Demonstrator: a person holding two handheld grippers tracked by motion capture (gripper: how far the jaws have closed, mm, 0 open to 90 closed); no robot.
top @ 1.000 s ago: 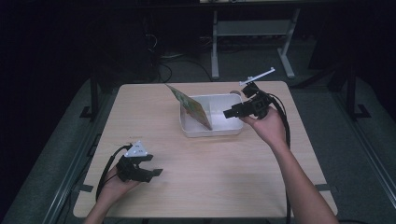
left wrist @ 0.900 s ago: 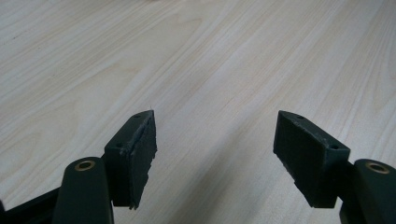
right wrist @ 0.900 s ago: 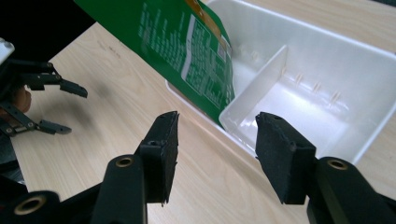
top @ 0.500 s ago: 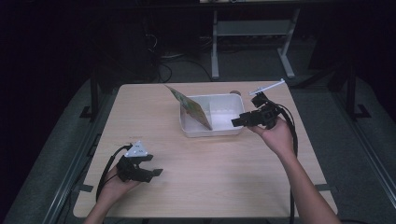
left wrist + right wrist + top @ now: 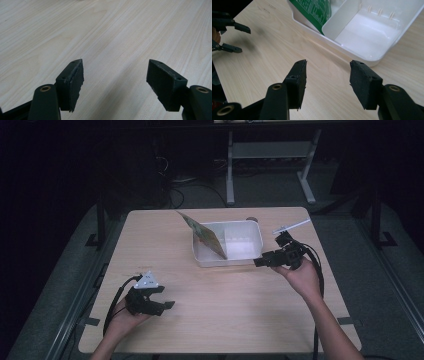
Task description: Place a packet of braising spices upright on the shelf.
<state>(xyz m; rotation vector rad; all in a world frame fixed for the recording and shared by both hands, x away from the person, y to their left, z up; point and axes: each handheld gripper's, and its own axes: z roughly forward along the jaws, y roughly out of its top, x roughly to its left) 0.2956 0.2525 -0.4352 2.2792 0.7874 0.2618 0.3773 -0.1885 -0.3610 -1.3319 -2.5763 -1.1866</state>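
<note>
A white plastic bin (image 5: 245,251) stands on the wooden table (image 5: 220,320), right of the middle. A green circuit board (image 5: 204,236) leans tilted in its left compartment, and the right compartment (image 5: 367,37) shows a bare white floor. My right gripper (image 5: 260,262) hangs open just outside the bin's near right corner, jaws pointing left. In the right gripper view the right gripper (image 5: 328,64) holds nothing, with the bin (image 5: 352,53) and the board (image 5: 314,12) just beyond. My left gripper (image 5: 164,298) rests open near the front left edge. In the left gripper view the left gripper (image 5: 116,65) frames bare wood.
A small dark round thing (image 5: 251,219) lies behind the bin near the table's far edge. A white metal stand (image 5: 270,155) and cables sit on the dark floor beyond the table. The left gripper (image 5: 229,27) shows far off in the right gripper view.
My right gripper has come down and toward the near right, from over the bin's right rim to beside its near corner. The left gripper has stayed put.
</note>
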